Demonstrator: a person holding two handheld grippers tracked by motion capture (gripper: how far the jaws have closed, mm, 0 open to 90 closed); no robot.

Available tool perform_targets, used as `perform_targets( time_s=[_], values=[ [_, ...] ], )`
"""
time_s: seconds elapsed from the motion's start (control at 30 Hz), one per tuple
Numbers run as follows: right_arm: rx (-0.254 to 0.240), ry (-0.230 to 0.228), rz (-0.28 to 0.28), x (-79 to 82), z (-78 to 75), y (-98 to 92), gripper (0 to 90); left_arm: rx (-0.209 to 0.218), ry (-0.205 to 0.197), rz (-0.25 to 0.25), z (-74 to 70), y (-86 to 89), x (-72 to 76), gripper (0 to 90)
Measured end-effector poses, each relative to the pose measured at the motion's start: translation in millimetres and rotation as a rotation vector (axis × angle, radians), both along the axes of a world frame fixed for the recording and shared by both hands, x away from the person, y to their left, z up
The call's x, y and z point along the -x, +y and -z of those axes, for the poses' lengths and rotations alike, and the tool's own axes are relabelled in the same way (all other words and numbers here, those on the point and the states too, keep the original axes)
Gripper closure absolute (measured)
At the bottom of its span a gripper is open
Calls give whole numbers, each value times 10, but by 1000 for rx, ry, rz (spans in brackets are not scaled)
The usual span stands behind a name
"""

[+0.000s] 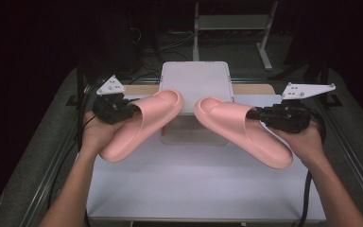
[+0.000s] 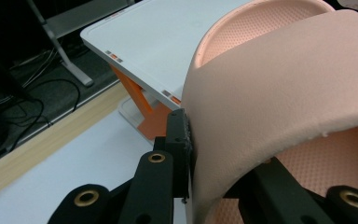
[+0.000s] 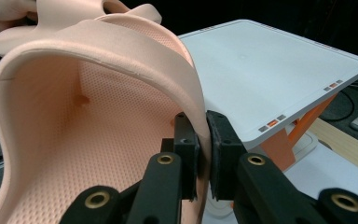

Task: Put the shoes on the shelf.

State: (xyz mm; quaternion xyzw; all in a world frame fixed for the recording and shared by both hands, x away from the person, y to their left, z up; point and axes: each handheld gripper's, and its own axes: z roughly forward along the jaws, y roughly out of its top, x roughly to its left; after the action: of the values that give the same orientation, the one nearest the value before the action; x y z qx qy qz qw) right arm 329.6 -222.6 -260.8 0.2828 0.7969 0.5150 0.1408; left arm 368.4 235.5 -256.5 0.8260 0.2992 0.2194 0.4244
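We hold 2 pink slippers above the counter (image 1: 203, 184). Our left claw (image 1: 131, 109) pinches the strap of the left slipper (image 1: 142, 124), and our right claw (image 1: 251, 113) pinches the strap of the right slipper (image 1: 246, 130). The toes point inward toward the white raised platform (image 1: 194, 80), the heels outward and low; each hand is equally near.
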Motion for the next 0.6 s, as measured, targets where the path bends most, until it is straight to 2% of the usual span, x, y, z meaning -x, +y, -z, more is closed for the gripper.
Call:
perform_targets(
  time_s=[0.3, 0.6],
  values=[
    [15, -5, -5, -177, -78, 64, 830, -5, -4, -5, -94, -60, -174, 784],
    [30, -1, -13, -349, -135, 113, 829, -13, 7, -32, -160, -58, -350, 784]
  ],
)
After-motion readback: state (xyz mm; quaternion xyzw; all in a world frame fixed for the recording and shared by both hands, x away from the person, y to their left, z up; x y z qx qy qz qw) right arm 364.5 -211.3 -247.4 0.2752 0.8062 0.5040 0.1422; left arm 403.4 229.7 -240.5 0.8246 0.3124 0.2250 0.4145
